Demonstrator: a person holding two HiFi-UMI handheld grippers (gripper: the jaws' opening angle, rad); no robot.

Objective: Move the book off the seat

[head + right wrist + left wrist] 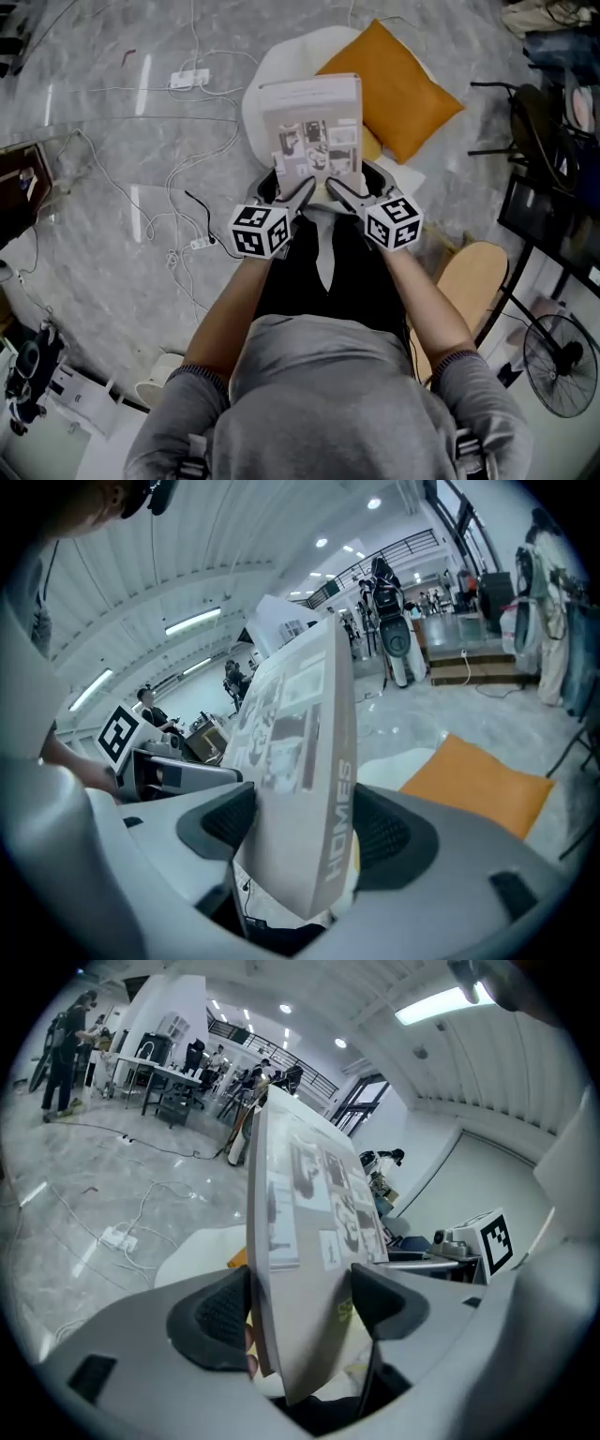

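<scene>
A glossy grey marble floor (112,244) spreads below, crossed by loose white cables (178,178) and a white power strip (189,79). On it stands a round white seat (267,70) with an orange cushion (398,89) lying across its right side; a pale wooden stool (469,272) and a floor fan (561,364) stand off to the right. The person's forearms reach forward side by side, both tools tilted downward with their marker cubes facing up. The left gripper (298,195) and the right gripper (345,195) each pinch a near corner of the book (311,127), pads pressed on its cover and underside. The book hangs in the air over the seat, its near edge between the two tools and its cover facing up.
</scene>
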